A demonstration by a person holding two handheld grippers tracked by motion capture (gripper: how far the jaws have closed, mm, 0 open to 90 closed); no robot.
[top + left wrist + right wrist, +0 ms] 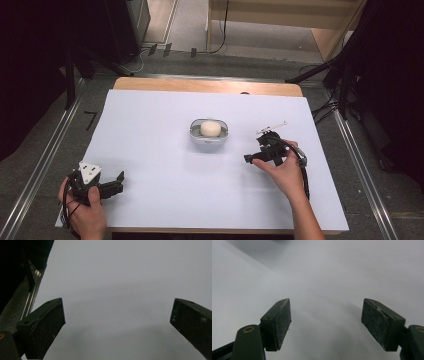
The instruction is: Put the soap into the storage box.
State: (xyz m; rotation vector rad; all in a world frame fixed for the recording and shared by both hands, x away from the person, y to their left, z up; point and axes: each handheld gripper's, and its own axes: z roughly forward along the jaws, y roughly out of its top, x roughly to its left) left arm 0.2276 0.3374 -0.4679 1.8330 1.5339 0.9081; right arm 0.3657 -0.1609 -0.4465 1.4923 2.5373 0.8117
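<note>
A small grey bowl (194, 132) sits mid-table on the white sheet (165, 165), holding a pale round ball (210, 128). My right gripper (255, 151) rests low on the sheet just right of the bowl, pointing left, apart from it. In the right gripper view its jaws (325, 322) stand apart with only bare sheet between them. My left gripper (119, 182) is at the near left corner, a grey three-cornered plate (90, 171) on top. In the left gripper view its jaws (117, 317) are spread wide over bare sheet.
A wooden table edge (207, 86) shows past the far side of the sheet. Metal rails (42, 160) run along both sides on the grey floor. Black stands and cables (330, 75) crowd the far right corner. A thin white stick (272, 126) lies just behind the right gripper.
</note>
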